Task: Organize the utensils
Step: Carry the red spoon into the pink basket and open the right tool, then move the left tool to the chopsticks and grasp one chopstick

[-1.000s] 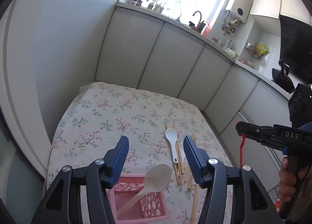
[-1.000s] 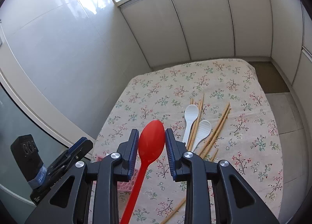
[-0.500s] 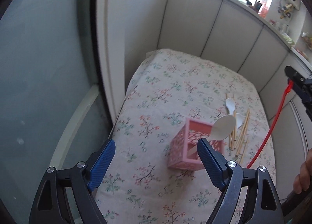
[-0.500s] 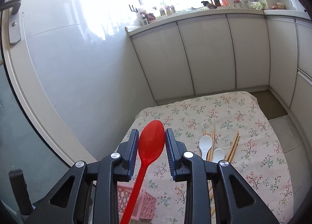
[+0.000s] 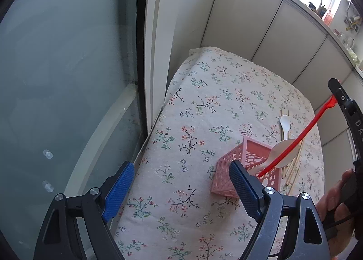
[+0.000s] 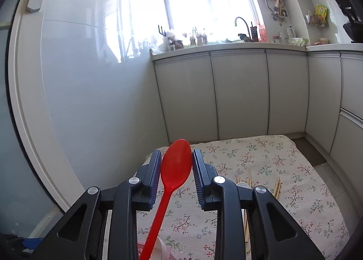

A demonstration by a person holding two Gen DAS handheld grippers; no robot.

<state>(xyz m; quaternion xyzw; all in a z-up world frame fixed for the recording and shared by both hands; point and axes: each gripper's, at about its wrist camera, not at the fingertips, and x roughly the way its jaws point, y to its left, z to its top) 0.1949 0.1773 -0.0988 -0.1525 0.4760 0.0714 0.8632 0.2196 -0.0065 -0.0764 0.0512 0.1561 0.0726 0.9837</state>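
Observation:
My right gripper (image 6: 177,164) is shut on the bowl of a red spoon (image 6: 175,169); its handle slants down toward the pink basket (image 6: 145,253) at the bottom edge. In the left wrist view the red spoon (image 5: 292,146) handle tip dips into the pink lattice basket (image 5: 229,164), where a cream spoon (image 5: 280,150) leans out. My left gripper (image 5: 179,183) hangs open and empty over the floral cloth, just left of the basket. A white spoon (image 5: 285,121) and several wooden chopsticks (image 5: 292,167) lie beyond the basket.
The floral-cloth table (image 5: 204,92) stands against a glass door (image 5: 63,67) on the left and white cabinets (image 6: 238,94) behind. A person's hand (image 5: 335,194) holds the right gripper at the right edge. More chopsticks (image 6: 276,186) lie on the cloth.
My left gripper has opened wide, leaving the cream spoon in the basket, and swung left. The right gripper has tilted up toward level, and the red spoon's handle has come down into the basket.

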